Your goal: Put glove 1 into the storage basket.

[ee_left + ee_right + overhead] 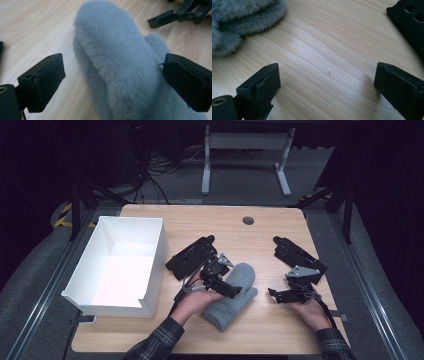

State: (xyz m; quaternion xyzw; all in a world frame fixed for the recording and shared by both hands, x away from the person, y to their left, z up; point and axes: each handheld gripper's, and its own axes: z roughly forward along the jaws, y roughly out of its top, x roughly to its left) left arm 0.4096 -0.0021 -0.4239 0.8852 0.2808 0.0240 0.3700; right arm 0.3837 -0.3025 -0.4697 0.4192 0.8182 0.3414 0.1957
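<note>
Mitten (231, 296) between open left tongs (235, 291)

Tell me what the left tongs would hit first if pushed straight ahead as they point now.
Most likely the grey fluffy mitten: it lies between the open left tongs, right in their line.

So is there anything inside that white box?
No, the white box on the table's left shows a bare white floor in the high view.

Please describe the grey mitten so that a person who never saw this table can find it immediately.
On the wooden table, look right of the white box, near the front edge between the person's two hands. The grey mitten lies there, under the left gripper. It is the only soft, furry thing; its neighbours are hard black parts.
</note>
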